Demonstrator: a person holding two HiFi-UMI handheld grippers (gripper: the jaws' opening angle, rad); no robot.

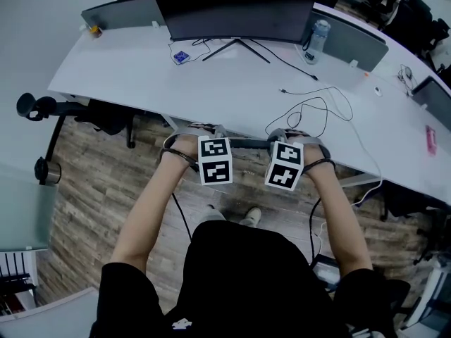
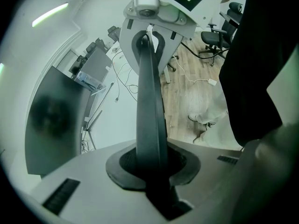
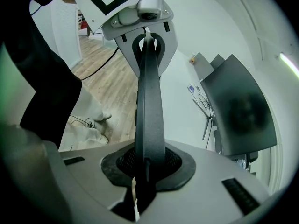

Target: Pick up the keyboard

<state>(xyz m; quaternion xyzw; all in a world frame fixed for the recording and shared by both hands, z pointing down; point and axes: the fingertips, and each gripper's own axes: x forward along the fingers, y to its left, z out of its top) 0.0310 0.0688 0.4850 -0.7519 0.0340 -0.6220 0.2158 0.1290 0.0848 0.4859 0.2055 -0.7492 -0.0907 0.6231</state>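
My left hand-held gripper [image 1: 211, 134] and right hand-held gripper [image 1: 283, 135] are each clamped on one end of the keyboard [image 1: 249, 144]. It is a slim, dark, matte slab seen edge-on, spanning between the two; its keys cannot be made out. It sits just at the near edge of the long white worktop [image 1: 211, 83] and appears to hang clear of it above the wood-plank floor [image 1: 106, 182], though the steep head view leaves that uncertain. The worktop carries a dark monitor [image 1: 239, 13], a water bottle [image 1: 318, 39] and loose cables [image 1: 317, 108].
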